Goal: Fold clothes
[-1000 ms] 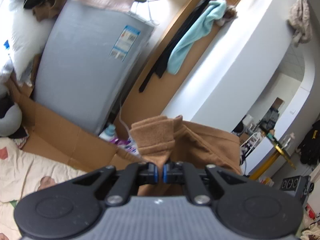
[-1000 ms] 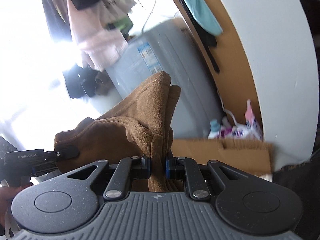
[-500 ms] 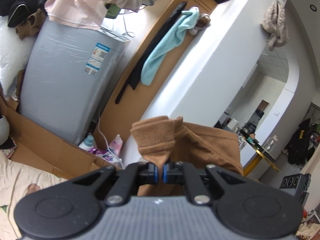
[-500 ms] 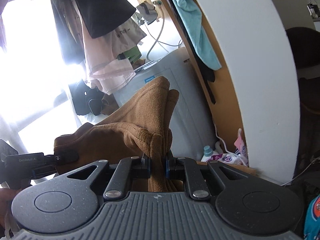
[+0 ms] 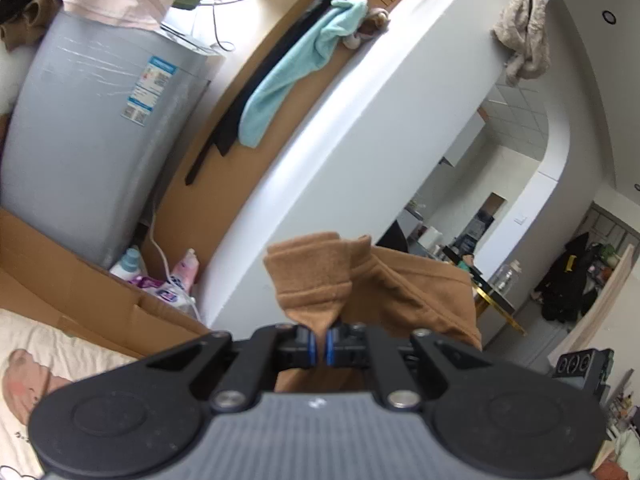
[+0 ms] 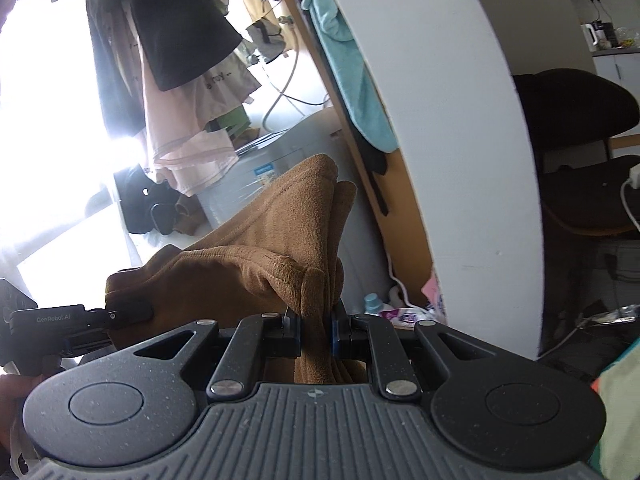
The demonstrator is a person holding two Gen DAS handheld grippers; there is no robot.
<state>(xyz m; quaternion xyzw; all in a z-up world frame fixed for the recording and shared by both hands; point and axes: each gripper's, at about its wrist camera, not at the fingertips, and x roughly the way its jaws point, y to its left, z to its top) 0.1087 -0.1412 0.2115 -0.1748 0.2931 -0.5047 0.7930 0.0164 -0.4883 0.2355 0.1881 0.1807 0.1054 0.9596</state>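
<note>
A brown fleece garment (image 5: 320,276) is held up in the air between both grippers. My left gripper (image 5: 320,346) is shut on one ribbed corner of it, and the cloth bunches above the jaws and trails off to the right. My right gripper (image 6: 316,332) is shut on another bunched edge of the same brown garment (image 6: 280,240). In the right wrist view the cloth stretches left to the other gripper (image 6: 80,320), which pinches its far end. The lower part of the garment is hidden behind the gripper bodies.
A grey appliance (image 5: 88,128) stands on flattened cardboard (image 5: 60,272), with bottles (image 5: 184,272) at its foot. A teal towel (image 5: 288,76) hangs on a wooden panel beside a white curved wall (image 5: 360,140). Clothes hang at a bright window (image 6: 172,40). A patterned sheet (image 5: 36,360) lies lower left.
Both grippers have swung upward and sideways with the brown garment, so the room behind has shifted. The grip on the cloth is unchanged in both.
</note>
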